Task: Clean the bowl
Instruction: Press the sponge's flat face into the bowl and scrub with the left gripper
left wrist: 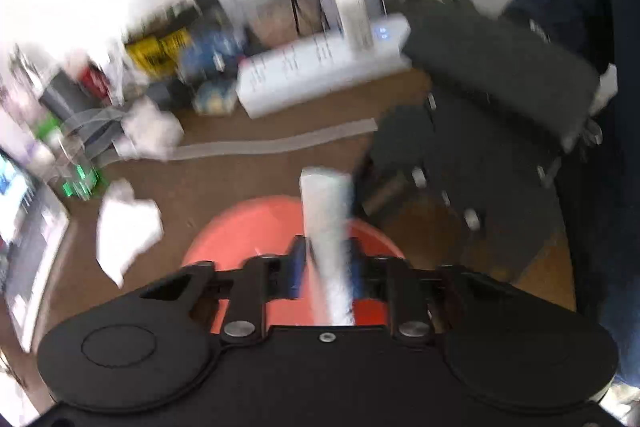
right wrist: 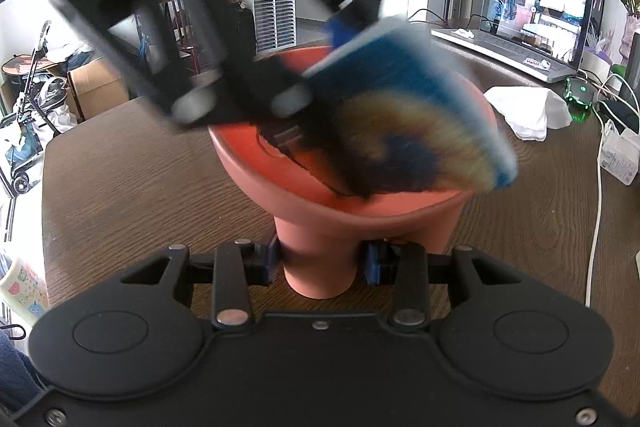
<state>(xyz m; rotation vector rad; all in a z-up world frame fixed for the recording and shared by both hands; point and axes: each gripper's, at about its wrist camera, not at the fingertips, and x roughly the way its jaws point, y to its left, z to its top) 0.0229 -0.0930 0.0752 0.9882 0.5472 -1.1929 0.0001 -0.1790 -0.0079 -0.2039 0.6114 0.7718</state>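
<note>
1. Writing: none legible; laptop screen too small to read.
2. Left gripper pinches blue sponge inside bowl.
3. Right gripper clamps the bowl's base on table.

No legible text anywhere. Print on the white box beyond the left tongs is blurred. Laptop screen, far right of the right tongs: unreadable.
</note>
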